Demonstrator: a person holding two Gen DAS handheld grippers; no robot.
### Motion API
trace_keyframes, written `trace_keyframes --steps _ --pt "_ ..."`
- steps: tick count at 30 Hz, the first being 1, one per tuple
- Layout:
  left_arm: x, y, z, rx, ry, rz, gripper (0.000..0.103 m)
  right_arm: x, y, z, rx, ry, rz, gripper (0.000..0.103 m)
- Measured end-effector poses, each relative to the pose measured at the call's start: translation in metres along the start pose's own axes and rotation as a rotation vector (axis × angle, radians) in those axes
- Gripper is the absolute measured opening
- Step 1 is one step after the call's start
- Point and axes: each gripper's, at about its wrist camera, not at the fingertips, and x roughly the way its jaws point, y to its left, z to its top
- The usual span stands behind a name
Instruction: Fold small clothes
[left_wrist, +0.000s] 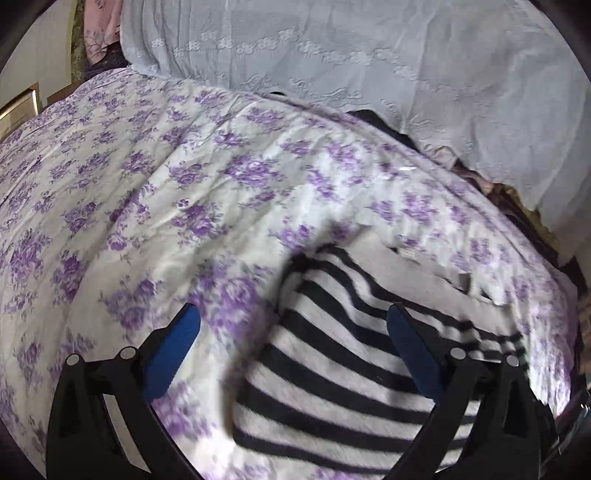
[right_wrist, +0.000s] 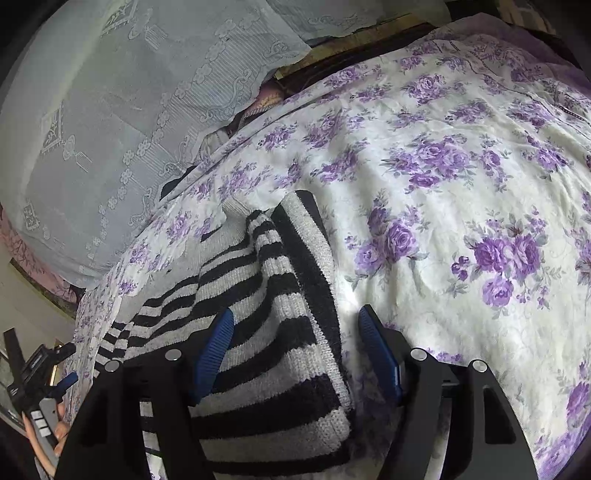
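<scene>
Blue ribbed pads line the black fingers of both tools. In the right wrist view, the right hand-held gripper (right_wrist: 295, 350) stands spread wide, holding nothing: its left pad (right_wrist: 214, 354) lies over the striped knit garment (right_wrist: 258, 332), its right pad (right_wrist: 380, 354) over the bedspread just beside the garment's edge, and whether either pad touches the cloth cannot be told. The garment, a black-and-grey striped knit, lies partly folded on the bed, one doubled layer forming a thick edge that runs away from the camera between the two fingers. In the left wrist view, somewhat blurred, the left hand-held gripper (left_wrist: 293, 332) is likewise spread wide and empty, its right finger (left_wrist: 410, 354) above the stripes and its left finger (left_wrist: 173, 354) above the floral cloth well to the side of the garment. At the lower left of the right wrist view a hand (right_wrist: 55, 424) grips the handle of the other tool. Beyond the garment the white bedspread (right_wrist: 461, 184) printed with purple roses extends across the bed. Farthest back lies a pale blue embroidered cover (left_wrist: 351, 55), draped over a raised mass at the far edge of the bedspread.
</scene>
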Motion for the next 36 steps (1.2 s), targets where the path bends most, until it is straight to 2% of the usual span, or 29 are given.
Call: trace_keyframes --steps 2,5,8,10,11,13,14,18,23,25,26,28,30,32,33,34,35,36 --pt "-0.012 -0.027 -0.013 0.055 0.000 -0.035 0.098 0.000 -0.002 0.000 0.009 -0.001 0.010 0.071" --pt "-0.008 -0.072 -0.037 0.151 0.030 -0.030 0.098 -0.001 -0.005 0.000 0.024 -0.002 0.026 0.070" --pt "0.021 -0.103 -0.060 0.195 0.097 0.013 0.098 -0.005 -0.010 0.000 0.051 -0.005 0.055 0.070" --pt "0.047 -0.113 -0.076 0.214 0.144 0.012 0.098 -0.007 -0.014 0.002 0.074 -0.003 0.083 0.070" --pt "0.062 -0.116 -0.084 0.234 0.144 0.044 0.099 -0.008 -0.017 0.003 0.088 0.002 0.095 0.070" --pt "0.064 -0.122 -0.093 0.299 0.053 0.079 0.099 -0.008 -0.020 0.004 0.112 0.014 0.117 0.069" --pt "0.063 -0.124 -0.093 0.313 0.055 0.085 0.099 -0.009 -0.022 0.005 0.126 0.021 0.128 0.069" --pt "0.058 -0.118 -0.090 0.289 0.061 0.040 0.099 -0.011 -0.029 0.006 0.167 0.061 0.148 0.064" --pt "0.031 -0.108 -0.077 0.236 -0.010 -0.058 0.098 -0.014 -0.033 0.004 0.226 0.128 0.197 0.061" --pt "0.030 -0.106 -0.069 0.210 -0.028 -0.036 0.098 -0.011 -0.031 0.002 0.227 0.142 0.209 0.062" --pt "0.039 -0.107 -0.066 0.202 -0.001 -0.025 0.098 -0.007 -0.029 0.002 0.210 0.141 0.203 0.061" --pt "0.072 -0.111 -0.071 0.221 0.120 0.024 0.099 0.003 -0.022 0.004 0.156 0.132 0.169 0.060" --pt "0.072 -0.129 -0.081 0.320 0.047 0.121 0.099 0.009 -0.014 0.007 0.105 0.117 0.149 0.060" --pt "0.068 -0.136 -0.085 0.345 0.025 0.154 0.099 0.015 -0.007 0.008 0.060 0.105 0.133 0.060" --pt "0.064 -0.135 -0.085 0.339 0.021 0.129 0.099 0.016 -0.004 0.008 0.044 0.099 0.125 0.062" --pt "0.059 -0.132 -0.084 0.323 0.027 0.073 0.098 0.017 -0.002 0.008 0.035 0.095 0.126 0.062" --pt "0.051 -0.129 -0.082 0.294 0.029 -0.019 0.098 0.016 -0.002 0.008 0.032 0.088 0.129 0.062" --pt "0.042 -0.128 -0.081 0.276 0.013 -0.081 0.098 0.014 -0.003 0.008 0.041 0.076 0.138 0.056"
